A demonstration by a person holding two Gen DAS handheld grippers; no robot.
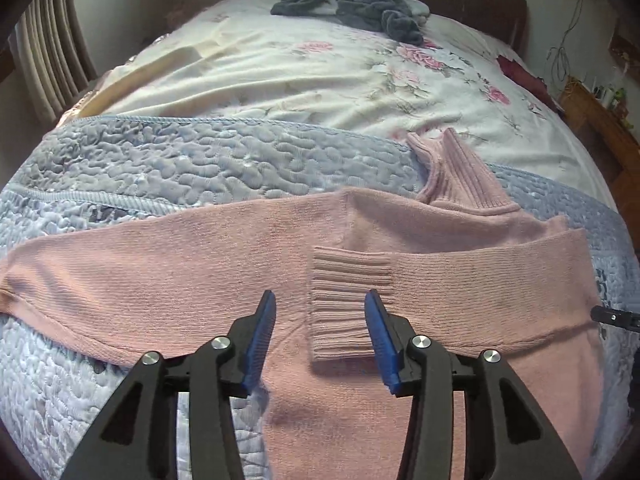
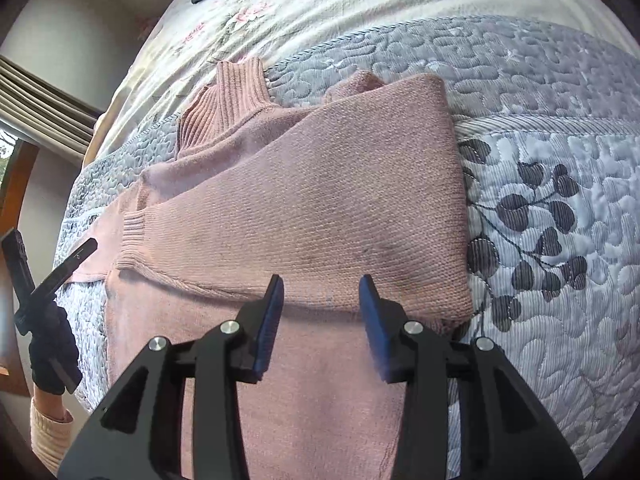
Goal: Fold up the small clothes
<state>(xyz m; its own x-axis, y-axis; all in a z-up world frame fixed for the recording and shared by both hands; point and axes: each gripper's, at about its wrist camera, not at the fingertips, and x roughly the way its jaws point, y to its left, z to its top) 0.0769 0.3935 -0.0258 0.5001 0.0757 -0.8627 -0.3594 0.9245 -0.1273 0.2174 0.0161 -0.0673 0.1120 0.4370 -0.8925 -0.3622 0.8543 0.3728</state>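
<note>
A pink knit turtleneck sweater [image 1: 224,264] lies flat on the quilted bed cover, its ribbed collar [image 1: 460,168] pointing away from me. One sleeve is folded across the chest, and its ribbed cuff [image 1: 348,304] rests between the fingers of my left gripper [image 1: 322,304], which is open just above the fabric. The other sleeve stretches out to the left. In the right wrist view the same sweater [image 2: 320,200] shows its folded sleeve on top. My right gripper [image 2: 320,288] hovers open over the sweater's body near the folded edge. Neither gripper holds cloth.
A grey-blue quilted cover [image 1: 180,164] with a leaf pattern [image 2: 536,224] lies over a floral bedspread [image 1: 320,72]. A dark grey garment [image 1: 352,4] is heaped near the headboard. A wooden bedside cabinet [image 1: 600,128] stands at the right. A gloved hand [image 2: 52,352] holds the left gripper.
</note>
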